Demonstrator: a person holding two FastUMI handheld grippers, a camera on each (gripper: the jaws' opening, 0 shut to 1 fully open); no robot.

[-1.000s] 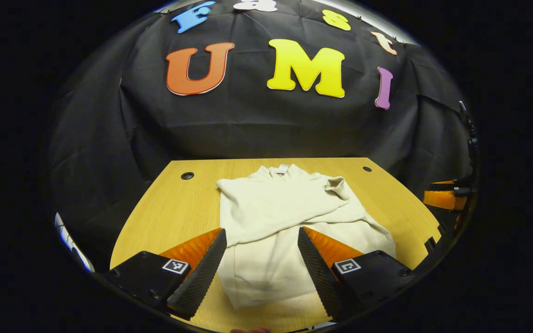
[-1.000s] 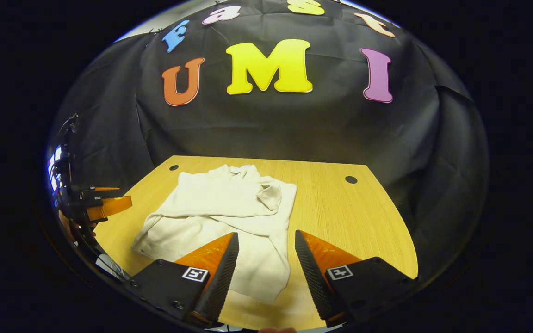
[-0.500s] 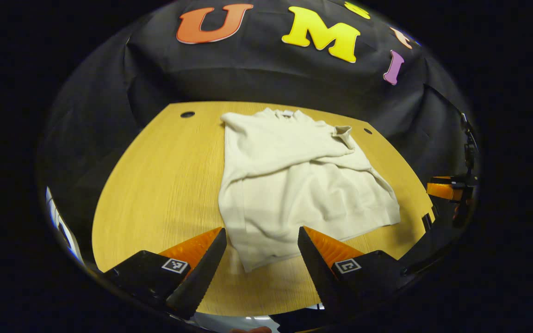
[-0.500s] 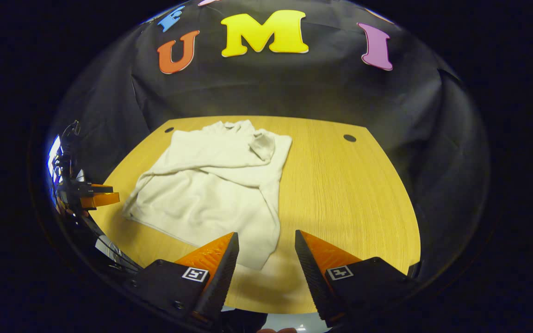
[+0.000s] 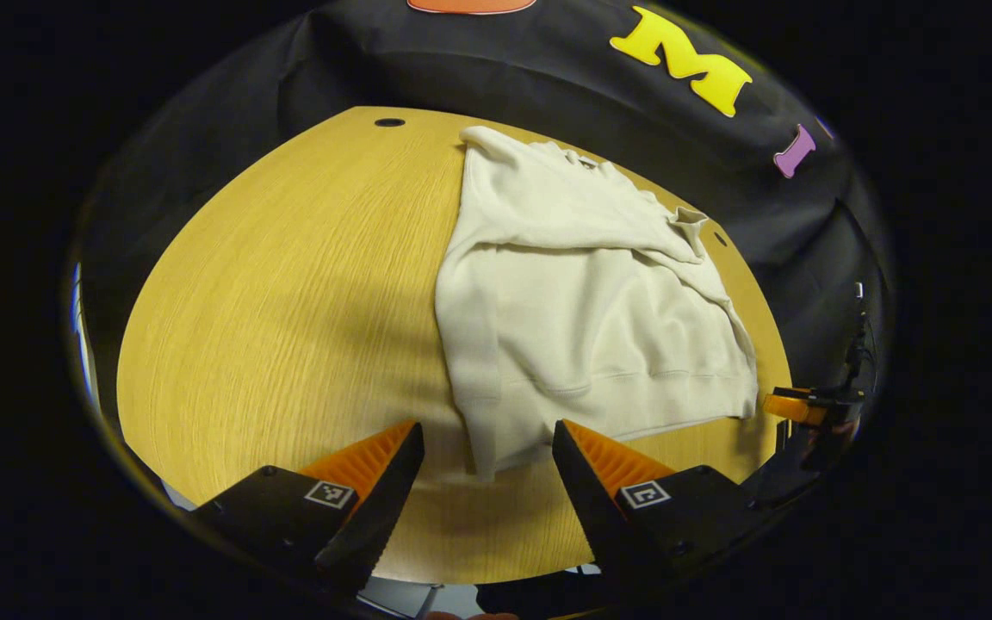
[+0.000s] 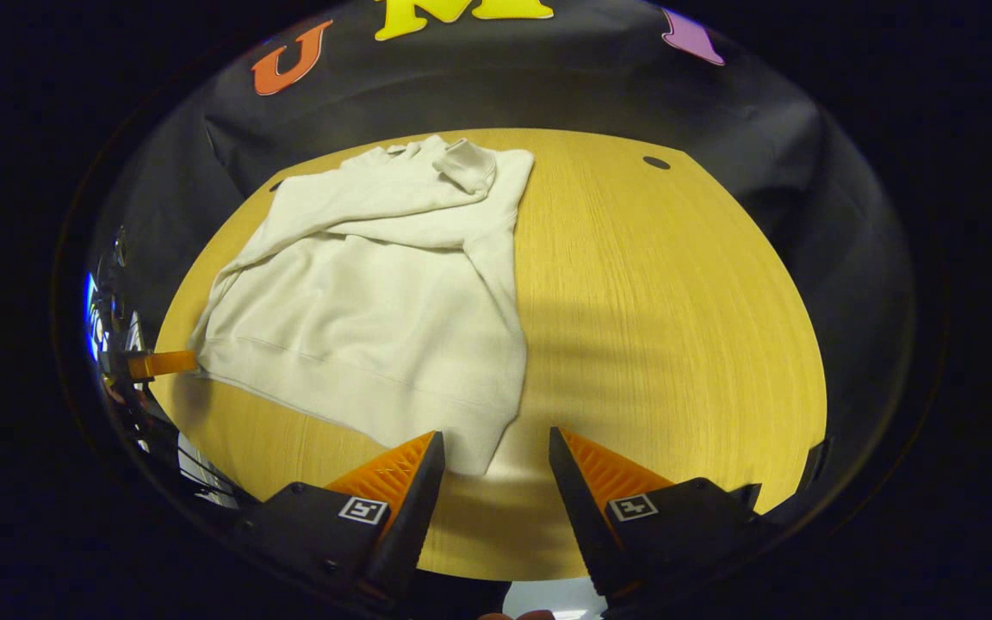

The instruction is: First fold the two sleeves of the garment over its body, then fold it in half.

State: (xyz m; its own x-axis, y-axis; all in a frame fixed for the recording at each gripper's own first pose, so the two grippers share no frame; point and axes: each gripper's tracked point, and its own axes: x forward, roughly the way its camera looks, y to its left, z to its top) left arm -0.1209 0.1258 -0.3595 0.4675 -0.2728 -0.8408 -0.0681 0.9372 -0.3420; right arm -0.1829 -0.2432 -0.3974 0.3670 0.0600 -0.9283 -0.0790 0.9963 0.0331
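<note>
A cream sweatshirt (image 5: 582,310) lies flat on the wooden table (image 5: 289,293), both sleeves folded across its chest, one cuff (image 5: 687,226) near the collar end. In the left gripper view my left gripper (image 5: 487,456) is open, its fingers either side of the hem's near left corner and above it. The right gripper view shows the same sweatshirt (image 6: 375,293), and my right gripper (image 6: 492,465) is open, hovering over the hem's near right corner. The other gripper (image 6: 156,363) shows at the far left edge of that view, beside the hem.
The table has bare wood to the left of the garment in the left gripper view and to the right (image 6: 668,310) in the right gripper view. Small round holes (image 6: 656,162) sit near its far corners. Black cloth hangs behind.
Both grippers have risen and tilted downward, pulling back toward the near table edge. They now hover at the hem's two corners instead of over the garment's body. Both stayed open.
</note>
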